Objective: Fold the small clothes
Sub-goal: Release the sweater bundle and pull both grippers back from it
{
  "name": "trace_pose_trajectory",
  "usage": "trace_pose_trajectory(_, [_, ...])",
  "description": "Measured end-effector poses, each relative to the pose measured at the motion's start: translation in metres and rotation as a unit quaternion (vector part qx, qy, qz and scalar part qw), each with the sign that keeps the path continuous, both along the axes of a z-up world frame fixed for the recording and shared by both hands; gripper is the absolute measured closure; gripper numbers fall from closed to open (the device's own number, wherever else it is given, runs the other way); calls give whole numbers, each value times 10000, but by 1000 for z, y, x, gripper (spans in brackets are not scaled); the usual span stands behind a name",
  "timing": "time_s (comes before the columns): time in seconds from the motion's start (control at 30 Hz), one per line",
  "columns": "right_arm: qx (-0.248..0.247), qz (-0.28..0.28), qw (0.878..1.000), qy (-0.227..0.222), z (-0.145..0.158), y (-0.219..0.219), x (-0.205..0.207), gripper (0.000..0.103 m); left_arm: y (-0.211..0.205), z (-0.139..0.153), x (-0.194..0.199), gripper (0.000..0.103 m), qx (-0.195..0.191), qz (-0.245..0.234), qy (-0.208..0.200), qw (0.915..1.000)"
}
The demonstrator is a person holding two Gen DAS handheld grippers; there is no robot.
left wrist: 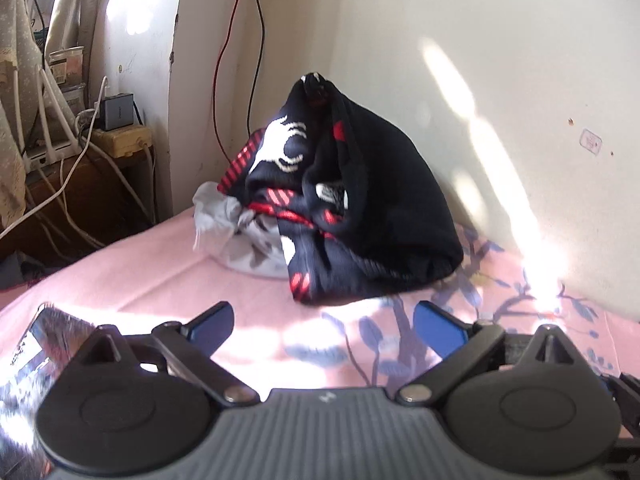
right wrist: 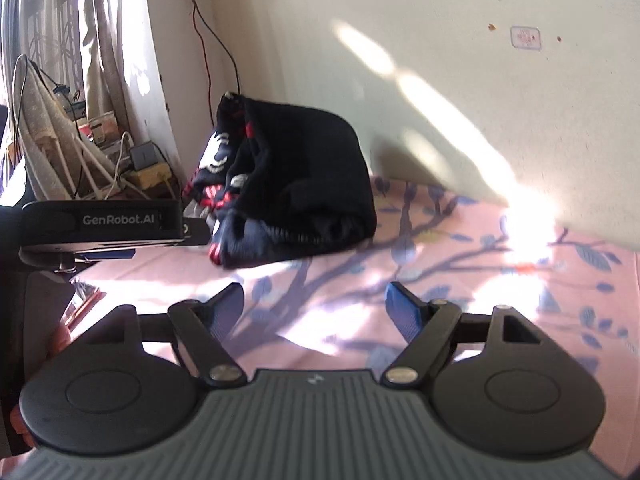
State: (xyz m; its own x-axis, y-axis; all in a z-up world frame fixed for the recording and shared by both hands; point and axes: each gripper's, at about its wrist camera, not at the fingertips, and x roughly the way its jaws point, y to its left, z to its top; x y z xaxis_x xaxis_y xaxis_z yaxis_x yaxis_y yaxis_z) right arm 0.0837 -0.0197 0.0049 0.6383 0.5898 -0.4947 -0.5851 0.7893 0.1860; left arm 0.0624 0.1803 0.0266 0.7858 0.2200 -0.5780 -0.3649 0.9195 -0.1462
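A heap of dark clothes (left wrist: 360, 200) with red stripes and a white print lies on the pink flowered bed sheet (left wrist: 160, 280) against the wall. A grey garment (left wrist: 240, 240) lies under its left side. My left gripper (left wrist: 324, 320) is open and empty, a short way in front of the heap. In the right wrist view the same heap (right wrist: 296, 188) lies ahead to the left. My right gripper (right wrist: 316, 304) is open and empty above the sheet (right wrist: 480, 300). The body of the left gripper (right wrist: 100, 224) shows at the left of that view.
A cream wall (left wrist: 480, 80) runs behind the bed. Red and black cables (left wrist: 240, 40) hang down it. To the left of the bed a wooden stand (left wrist: 80, 184) holds a charger, white cables and clutter. A curtain (right wrist: 60, 20) hangs at the far left. A phone (left wrist: 36, 344) lies at the lower left.
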Motion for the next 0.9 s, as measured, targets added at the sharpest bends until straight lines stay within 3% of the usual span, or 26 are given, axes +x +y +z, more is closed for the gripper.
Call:
trace_pose_trajectory(0.23, [-230,-18,9997,-110,-9,-26,-35,17,-55,-13,-44,0,377,237,88,9990])
trace_pose_trajectory(0.5, [179,-536,9984,14,-13,-66,-37,16,-99,-16,-59,0,870,160,65,9961])
trace_pose_trajectory(0.63, [191,-583,9981,35,-16,-67,-37,16,-109,-19,-63,0,1100,204,74,9937])
trace_pose_trajectory(0.9, [168,-587,9980,136,-20,-66,-36,15,-110,-27,-63,0,1190,323,80,9923])
